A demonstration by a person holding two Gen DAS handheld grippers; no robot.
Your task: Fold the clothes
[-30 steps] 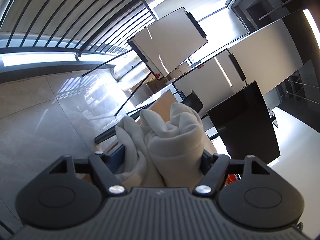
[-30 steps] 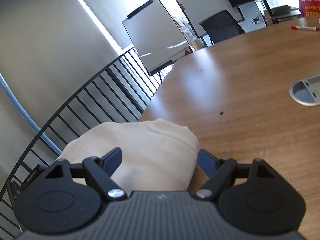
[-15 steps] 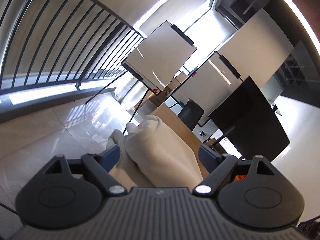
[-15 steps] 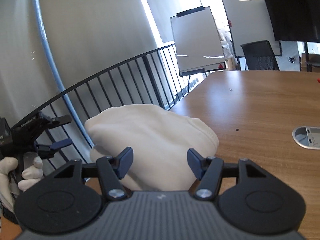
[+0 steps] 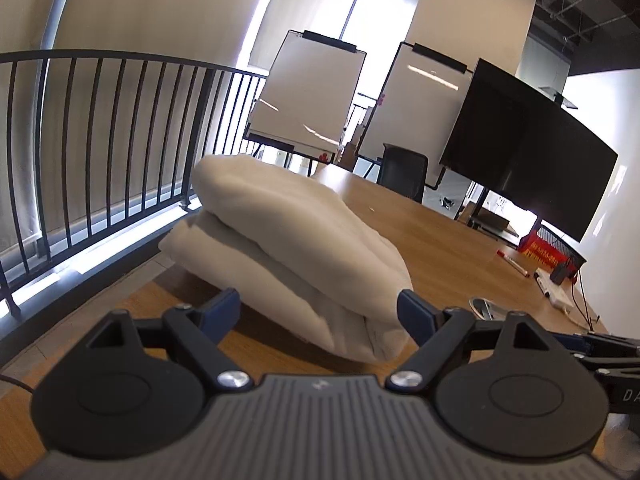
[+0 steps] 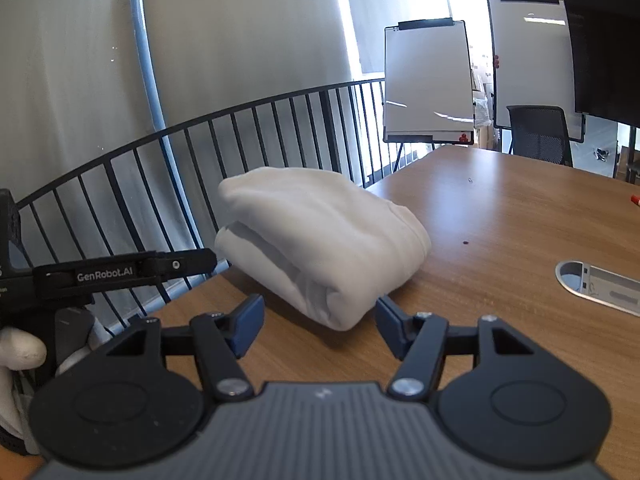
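The folded garment (image 5: 296,248) is sitting on the table (image 5: 460,248), a cream bundle in stacked layers near the table's edge by the railing (image 5: 120,140). The left gripper (image 5: 320,310) is hovering just in front of it, fingers (image 5: 224,308) standing wide apart, one either side of the bundle's near end. The right-hand finger is looking very close to the cloth, but neither is pressing on it.

Over in the right wrist view, the right gripper (image 6: 320,322) is also facing the garment (image 6: 320,240), its fingers (image 6: 248,322) apart too and nothing between them. The bundle's rolled near corner is lying just beyond the fingertips, a strip of bare table (image 6: 500,220) showing in the gap. The left gripper (image 6: 208,258) is reaching in from the left edge, its tip just beside the garment's left side, a gloved hand (image 6: 20,354) behind it.
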